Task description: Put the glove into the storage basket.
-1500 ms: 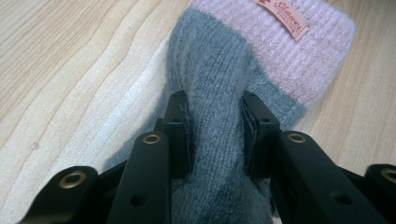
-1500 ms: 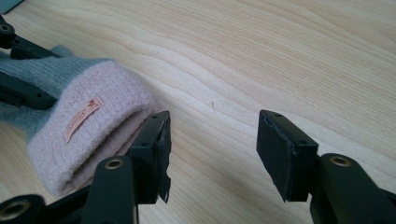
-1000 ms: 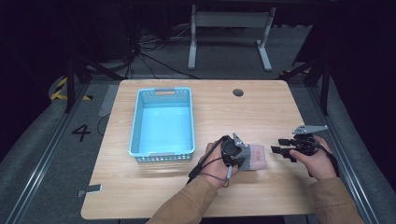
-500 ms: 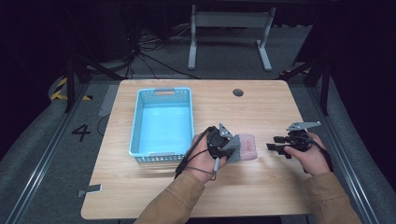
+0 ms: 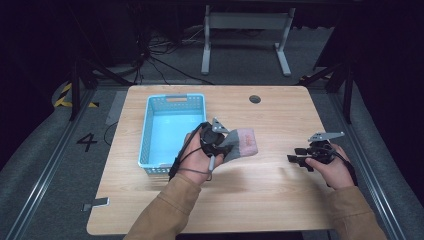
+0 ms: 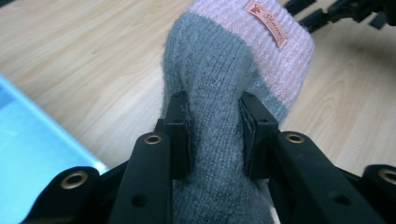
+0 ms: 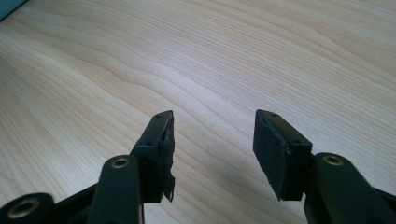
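Wool fills our left tool [image 6: 212, 135]: its jaws pinch the grey part of a grey-and-pink glove [image 6: 233, 79], whose pink cuff carries a small label. In the high view we hold the glove [image 5: 241, 143] just beside the blue basket [image 5: 150, 131], seemingly lifted off the counter [image 5: 280, 120]. Our right tool [image 7: 212, 144] stands well apart, jaws wide but just closing a little, nothing between them.

One sock [image 5: 241, 143], grey with a pink cuff. One blue basket [image 5: 150, 131]. Two grippers: left gripper [image 5: 220, 145], right gripper [image 5: 296, 159]. Two hands. One table [image 5: 280, 200]. One round hole [image 5: 255, 99] in the tabletop.
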